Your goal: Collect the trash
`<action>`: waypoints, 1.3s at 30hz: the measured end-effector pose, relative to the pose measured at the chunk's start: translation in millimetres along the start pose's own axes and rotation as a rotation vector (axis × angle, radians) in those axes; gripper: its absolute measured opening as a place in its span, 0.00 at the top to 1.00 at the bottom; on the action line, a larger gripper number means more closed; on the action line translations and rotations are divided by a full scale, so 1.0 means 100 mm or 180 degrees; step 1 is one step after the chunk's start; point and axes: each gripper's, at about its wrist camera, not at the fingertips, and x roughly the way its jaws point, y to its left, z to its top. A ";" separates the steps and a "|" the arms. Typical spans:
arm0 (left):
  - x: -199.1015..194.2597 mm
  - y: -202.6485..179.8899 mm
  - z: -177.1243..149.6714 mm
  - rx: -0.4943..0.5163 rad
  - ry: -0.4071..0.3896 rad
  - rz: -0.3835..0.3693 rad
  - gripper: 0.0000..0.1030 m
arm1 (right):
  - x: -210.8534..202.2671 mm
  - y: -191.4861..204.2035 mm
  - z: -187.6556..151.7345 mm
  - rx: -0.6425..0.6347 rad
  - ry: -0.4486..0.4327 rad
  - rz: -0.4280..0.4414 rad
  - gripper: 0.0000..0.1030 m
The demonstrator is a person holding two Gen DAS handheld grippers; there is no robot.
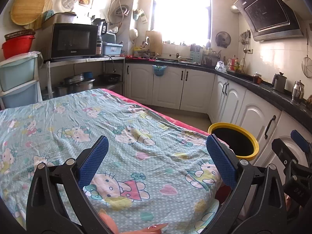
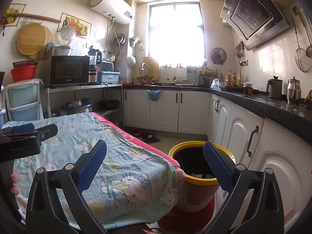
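Trash (image 2: 200,175) sits inside the yellow-rimmed bin (image 2: 195,181) at my 5 o'clock off the tablecloth (image 1: 117,126), which shows none left; left gripper (image 1: 156,158) and right gripper (image 2: 154,159) both spread wide, empty, so collection looks finished.

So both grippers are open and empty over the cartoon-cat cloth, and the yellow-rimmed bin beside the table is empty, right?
Not quite. The right wrist view shows the yellow-rimmed bin already holds yellow and blue scraps. The left gripper and right gripper are indeed open and empty over the cloth.
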 end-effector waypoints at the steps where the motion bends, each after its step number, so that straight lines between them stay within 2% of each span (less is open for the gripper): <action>1: -0.01 -0.01 -0.01 0.0010 -0.0017 0.0002 0.10 | 0.00 0.00 0.00 0.0001 0.0009 0.0000 0.06; 39: 0.00 -0.04 -0.03 0.0012 0.0000 -0.0033 0.10 | 0.02 0.02 -0.01 0.0010 0.0020 0.0011 0.06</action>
